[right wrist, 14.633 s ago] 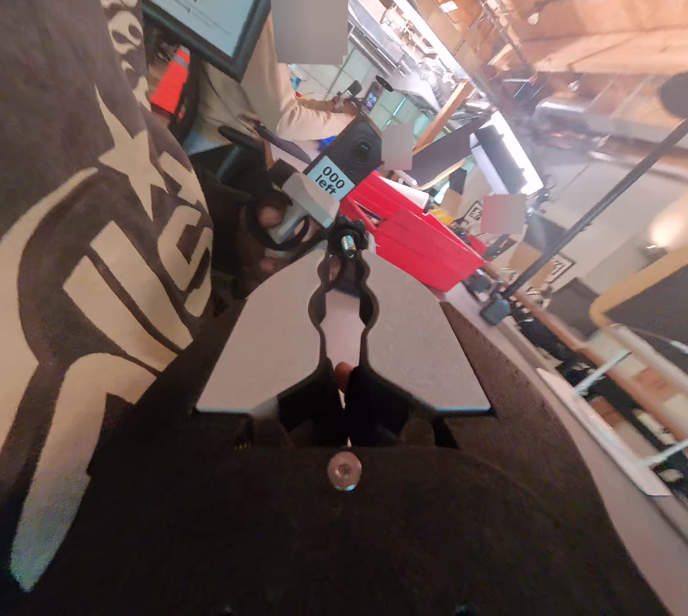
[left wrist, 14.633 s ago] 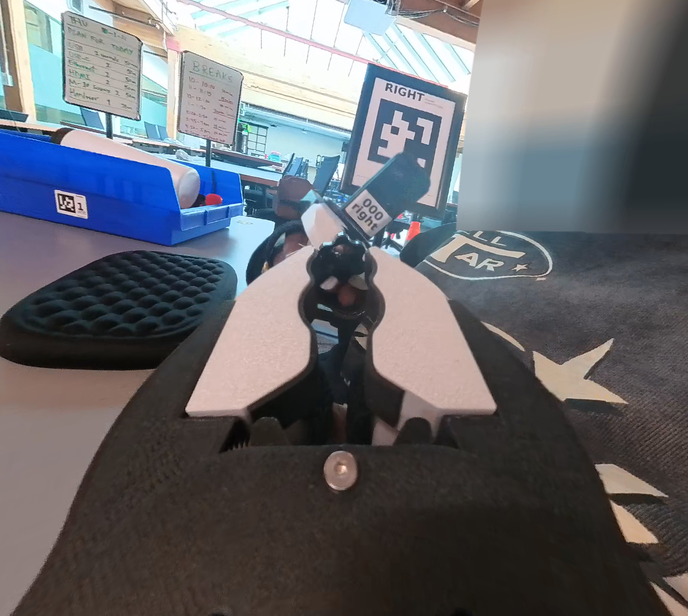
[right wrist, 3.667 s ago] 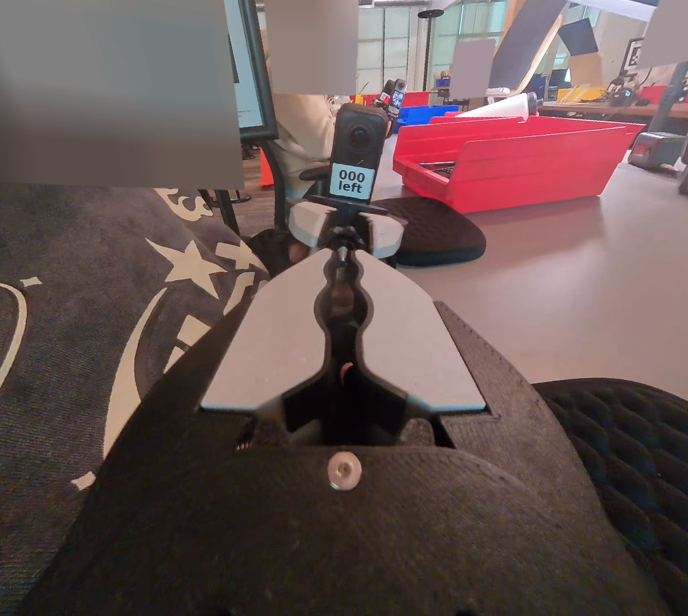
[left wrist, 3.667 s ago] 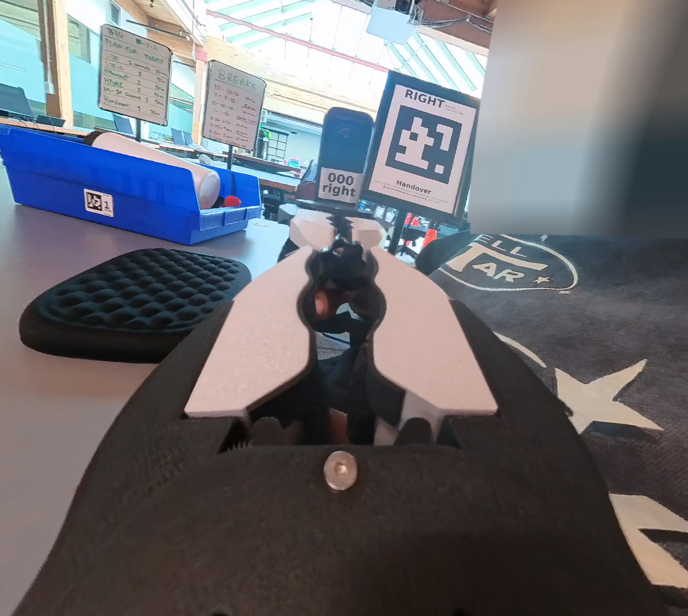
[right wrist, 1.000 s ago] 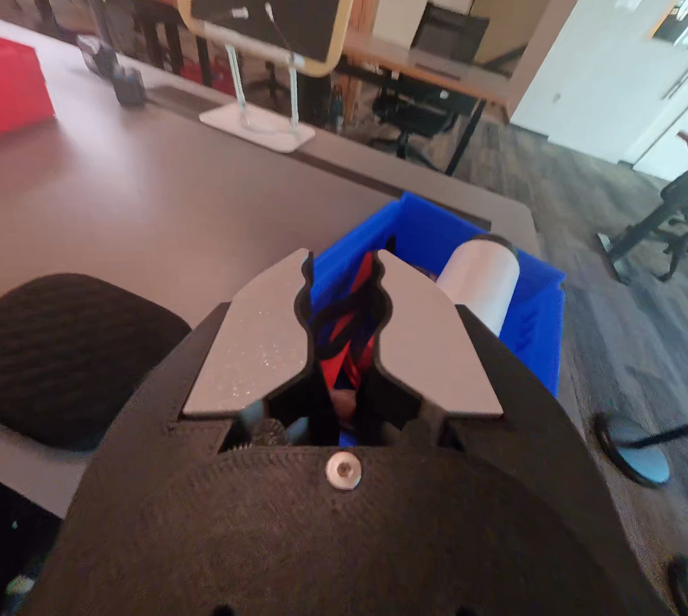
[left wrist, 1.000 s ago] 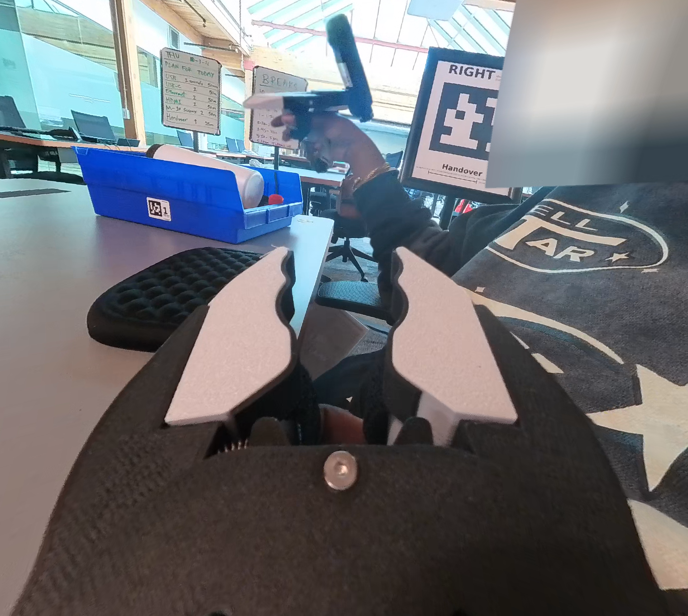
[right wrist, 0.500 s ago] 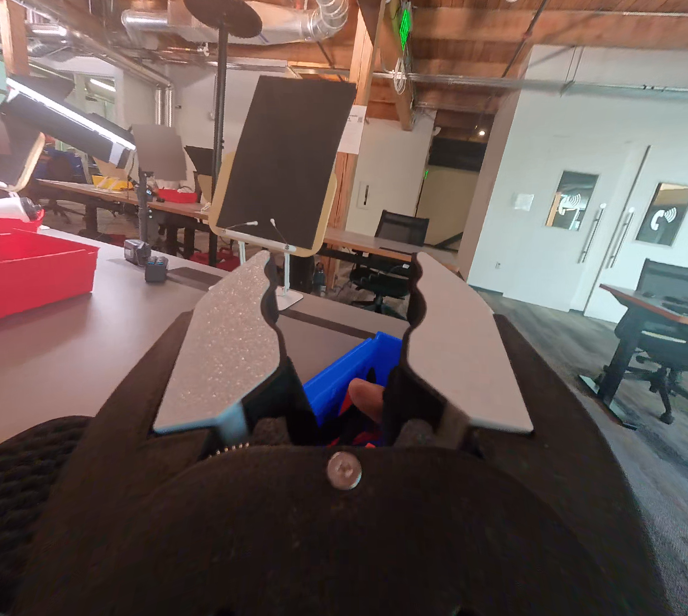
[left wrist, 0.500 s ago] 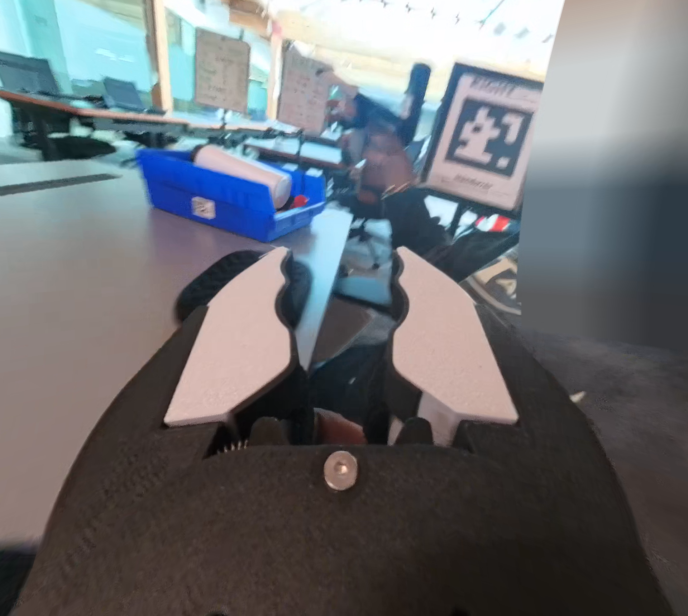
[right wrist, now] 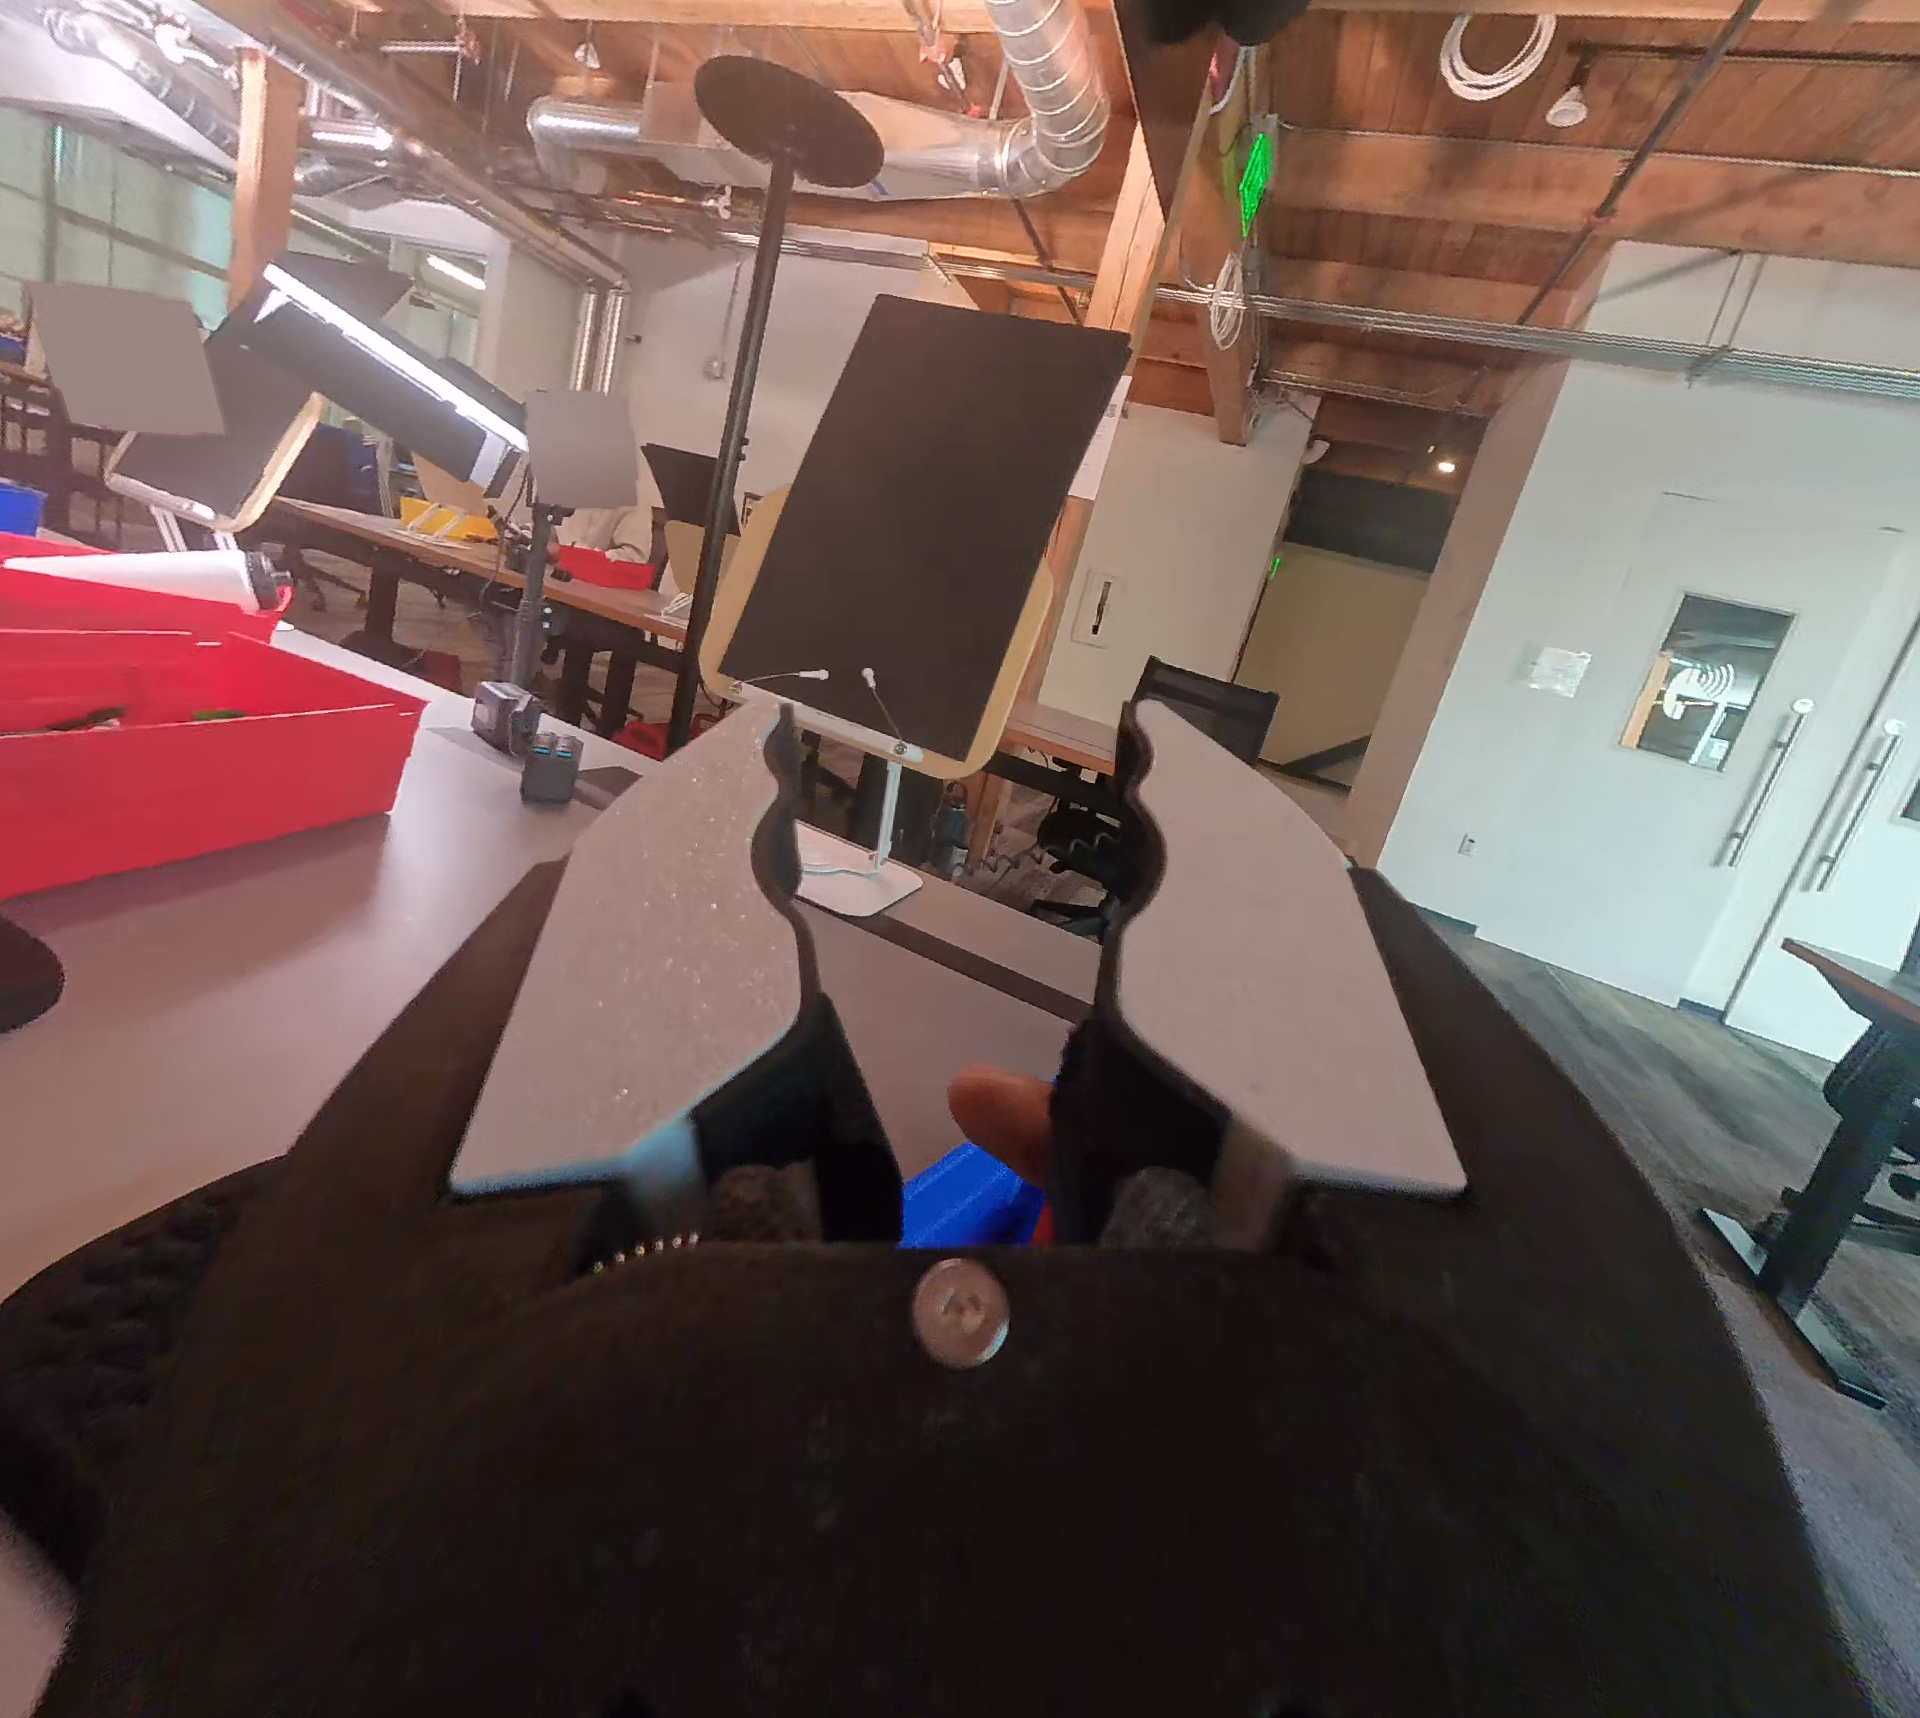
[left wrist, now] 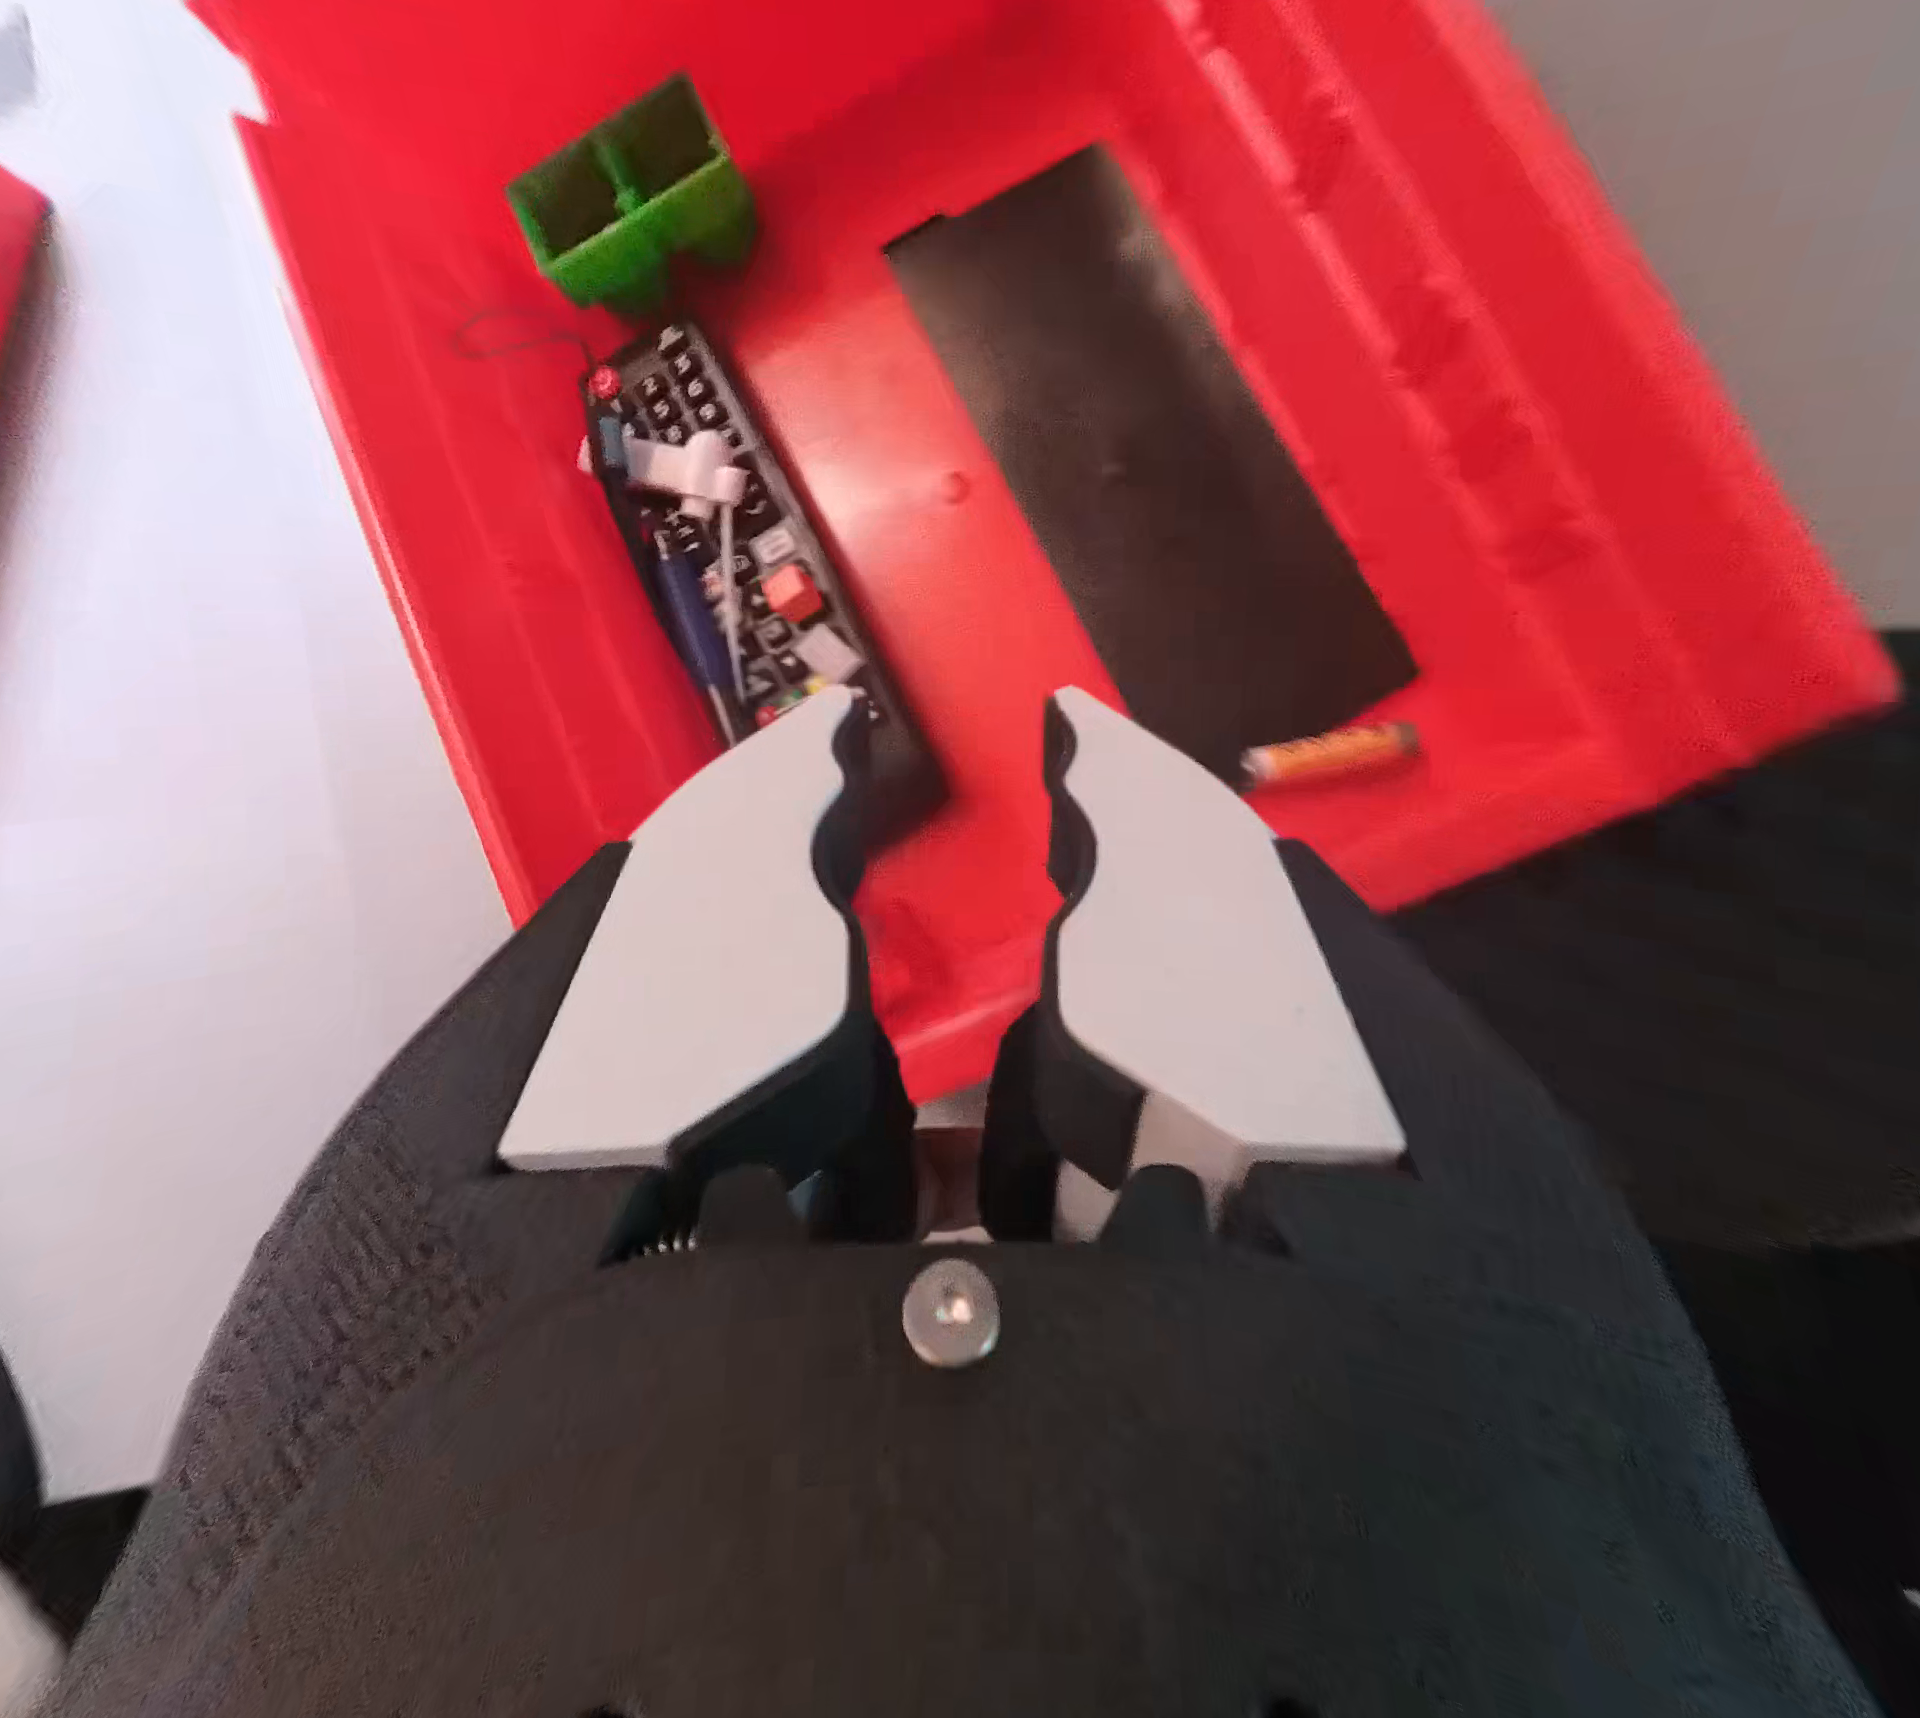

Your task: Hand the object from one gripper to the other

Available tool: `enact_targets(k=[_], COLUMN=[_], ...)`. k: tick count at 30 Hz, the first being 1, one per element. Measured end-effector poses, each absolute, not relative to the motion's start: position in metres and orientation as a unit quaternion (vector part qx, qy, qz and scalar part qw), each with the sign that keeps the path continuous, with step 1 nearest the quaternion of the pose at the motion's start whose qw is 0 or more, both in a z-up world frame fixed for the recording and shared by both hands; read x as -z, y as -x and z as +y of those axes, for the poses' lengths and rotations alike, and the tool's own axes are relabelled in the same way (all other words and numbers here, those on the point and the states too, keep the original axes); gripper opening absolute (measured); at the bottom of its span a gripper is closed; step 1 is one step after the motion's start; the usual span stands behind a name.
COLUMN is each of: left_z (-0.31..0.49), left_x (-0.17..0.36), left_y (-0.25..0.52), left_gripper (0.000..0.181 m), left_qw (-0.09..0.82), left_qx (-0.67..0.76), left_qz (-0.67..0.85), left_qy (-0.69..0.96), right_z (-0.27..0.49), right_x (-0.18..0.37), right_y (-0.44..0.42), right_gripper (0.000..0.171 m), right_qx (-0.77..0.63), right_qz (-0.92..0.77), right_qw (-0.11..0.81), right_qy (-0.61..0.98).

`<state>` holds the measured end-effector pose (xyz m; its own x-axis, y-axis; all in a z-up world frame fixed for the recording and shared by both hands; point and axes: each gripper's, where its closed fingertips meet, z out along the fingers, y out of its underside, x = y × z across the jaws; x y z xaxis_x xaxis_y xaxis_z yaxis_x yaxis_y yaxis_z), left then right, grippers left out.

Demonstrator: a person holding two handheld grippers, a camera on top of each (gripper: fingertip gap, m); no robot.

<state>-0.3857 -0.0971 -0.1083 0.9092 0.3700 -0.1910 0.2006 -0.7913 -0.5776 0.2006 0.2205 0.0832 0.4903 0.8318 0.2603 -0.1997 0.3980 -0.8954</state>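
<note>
My left gripper point(left wrist: 948, 704) is open and empty. It hangs over a red bin point(left wrist: 1475, 380) and looks down into it. In the bin lie a black remote control point(left wrist: 774, 572) with a white cable and a blue pen on it, a green two-cell holder point(left wrist: 634, 198), a black flat pad point(left wrist: 1143, 463) and an orange battery point(left wrist: 1330, 752). The left fingertips are just above the remote's near end. My right gripper point(right wrist: 951, 723) is open and empty, held level above the table point(right wrist: 260, 972). A person's fingertip point(right wrist: 1003, 1109) shows between its fingers.
In the right wrist view red bins point(right wrist: 197, 764) stand on the table at the left, with a white bottle point(right wrist: 156, 579) behind them. A black panel on a stand point(right wrist: 925, 515) is at the table's far edge. A bit of blue bin point(right wrist: 966, 1201) shows below the right gripper. A black wrist pad point(left wrist: 1662, 993) lies beside the red bin. There is about 70 centimetres between the tips of the two grippers.
My left gripper has swung from facing the blue bin and the person to looking down into the red bin. My right gripper has risen from the blue bin, opened wider and now faces level.
</note>
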Motion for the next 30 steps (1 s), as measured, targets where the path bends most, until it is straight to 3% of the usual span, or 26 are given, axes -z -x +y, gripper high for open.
enact_targets(k=[12,30], left_z=[-0.082,-0.085], left_x=[0.159,0.172], left_y=[0.442,0.451], left_gripper=[0.023,0.016], left_qw=[0.113,0.079], left_qx=[-0.113,-0.126], left_qz=[-0.223,-0.233], left_qy=[0.962,0.961], right_z=[0.213,0.21], right_x=[-0.083,-0.084], right_y=[-0.193,-0.193], right_gripper=[0.056,0.055], right_qx=[-0.353,-0.346], right_qz=[-0.38,-0.386], right_qw=[0.743,0.745], right_qy=[0.424,0.42])
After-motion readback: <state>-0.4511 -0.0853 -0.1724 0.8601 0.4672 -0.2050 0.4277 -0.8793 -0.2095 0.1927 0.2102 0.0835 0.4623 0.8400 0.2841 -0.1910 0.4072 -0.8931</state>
